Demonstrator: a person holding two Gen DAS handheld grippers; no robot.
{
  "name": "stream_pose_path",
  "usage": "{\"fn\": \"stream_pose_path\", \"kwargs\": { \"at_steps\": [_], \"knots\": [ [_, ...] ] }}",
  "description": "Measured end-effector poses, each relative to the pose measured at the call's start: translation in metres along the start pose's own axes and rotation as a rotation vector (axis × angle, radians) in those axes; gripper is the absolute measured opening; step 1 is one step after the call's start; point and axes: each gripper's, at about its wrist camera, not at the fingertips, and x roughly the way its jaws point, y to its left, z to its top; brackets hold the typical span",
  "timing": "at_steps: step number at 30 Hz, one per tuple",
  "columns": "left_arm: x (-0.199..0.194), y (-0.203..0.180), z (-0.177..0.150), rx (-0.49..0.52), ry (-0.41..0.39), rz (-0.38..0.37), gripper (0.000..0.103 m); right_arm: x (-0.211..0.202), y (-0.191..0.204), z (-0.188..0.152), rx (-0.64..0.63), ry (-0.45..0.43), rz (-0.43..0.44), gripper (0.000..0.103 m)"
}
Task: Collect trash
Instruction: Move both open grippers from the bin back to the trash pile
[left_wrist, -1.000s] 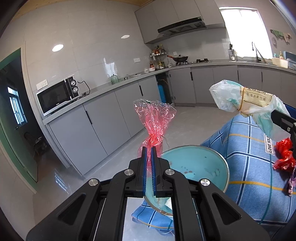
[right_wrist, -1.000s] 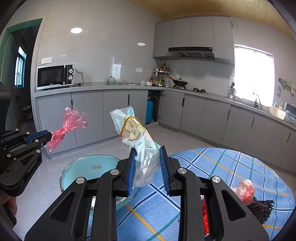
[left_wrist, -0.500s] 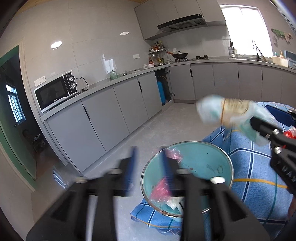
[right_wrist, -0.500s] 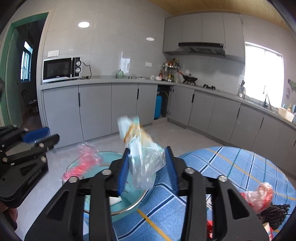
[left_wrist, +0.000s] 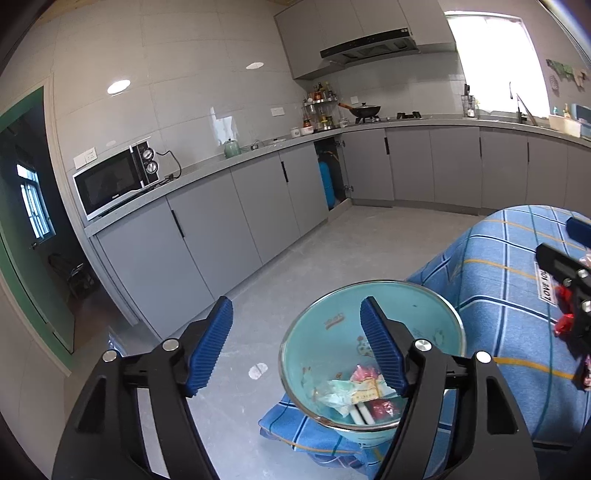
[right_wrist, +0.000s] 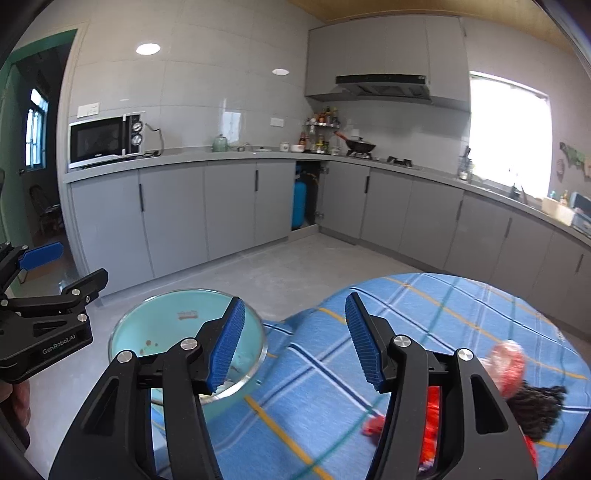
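My left claw (left_wrist: 295, 345) was opening over the basin (left_wrist: 424, 295) with nothing between its pads. My right claw (right_wrist: 293, 341) was opening too (also empty). The wrappers (left_wrist: 354, 393) lay in the basin, more trash (right_wrist: 506, 360) on the bench (right_wrist: 461, 314).

teal bowl (left_wrist: 373, 317), blue plaid tablecloth (left_wrist: 495, 266), blue-padded tongs (left_wrist: 295, 347)
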Motion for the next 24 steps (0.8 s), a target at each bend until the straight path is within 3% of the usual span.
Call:
{"fn": "stream_pose_path", "kwargs": {
  "at_steps": [6,17,24],
  "knots": [
    [-0.015,-0.029,0.001,0.038,-0.018,-0.077,0.076,-0.036,-0.031,-0.009,0.016,-0.013,-0.085,0.063],
    [-0.051,-0.122,-0.011,0.179,-0.055,-0.24,0.077,-0.105,-0.113,-0.055,0.103,0.013,-0.312,0.067],
    [-0.067,-0.161,-0.022,0.241,-0.065,-0.299,0.078,-0.124,-0.138,-0.087,0.148,0.055,-0.369,0.067]
  ]
}}
